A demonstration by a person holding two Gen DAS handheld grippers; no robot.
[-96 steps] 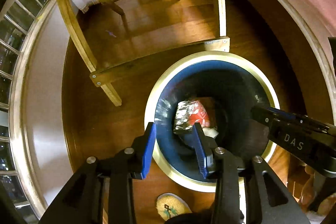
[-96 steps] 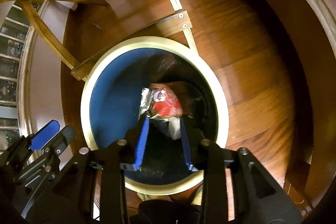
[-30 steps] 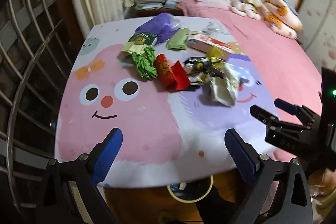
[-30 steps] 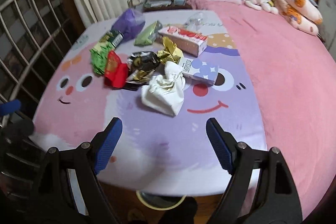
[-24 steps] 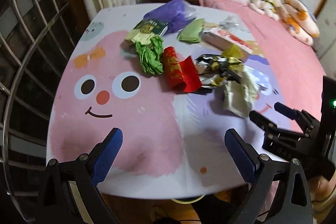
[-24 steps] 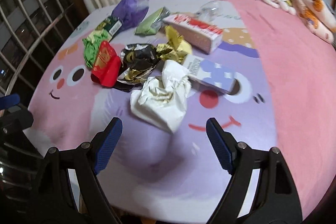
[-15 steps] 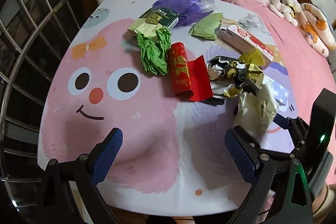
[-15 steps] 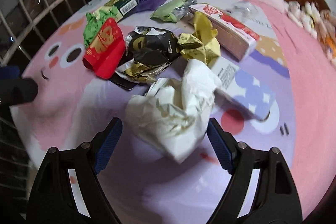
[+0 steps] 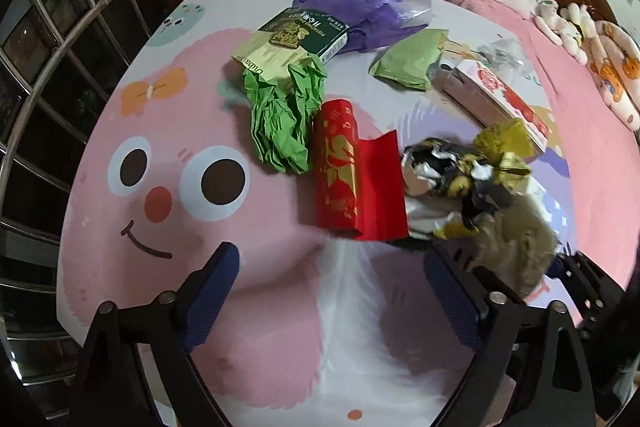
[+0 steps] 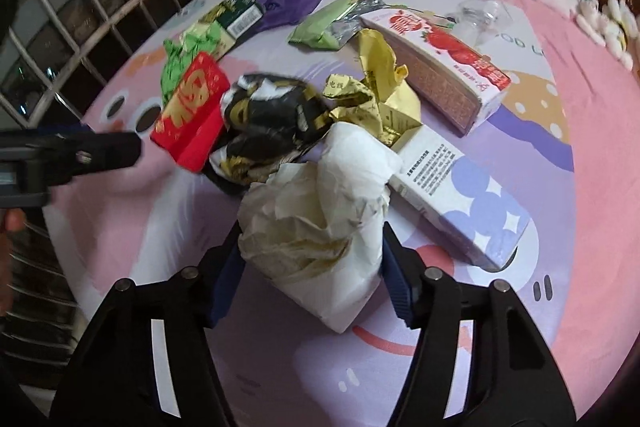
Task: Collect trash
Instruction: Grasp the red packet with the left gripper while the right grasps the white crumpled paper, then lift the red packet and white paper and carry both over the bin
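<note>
Trash lies piled on a table under a pink cartoon cloth (image 9: 140, 307). My right gripper (image 10: 310, 283) is low over a crumpled white paper (image 10: 320, 227). The paper fills the gap between its blue pads, and the jaws are closing on its sides. My left gripper (image 9: 334, 291) is wide, closing slightly, with only bare cloth between its fingers. A red packet (image 9: 344, 183) lies just ahead of it, with crumpled green paper (image 9: 280, 123) behind and a black and gold wrapper (image 9: 448, 179) to the right. In the right wrist view the left gripper (image 10: 68, 155) shows at the left edge.
Farther back lie a cookie box (image 9: 292, 39), a purple bag (image 9: 368, 7), a green pouch (image 9: 408, 63), a strawberry carton (image 10: 440, 67) and a blue-and-white carton (image 10: 460, 199). A pink bed (image 10: 592, 107) runs along the right. A metal window grille (image 9: 48, 67) stands left.
Both grippers came down and forward from the bin to the trash pile. The right jaws now straddle the white paper and have narrowed. The left jaws narrowed a little.
</note>
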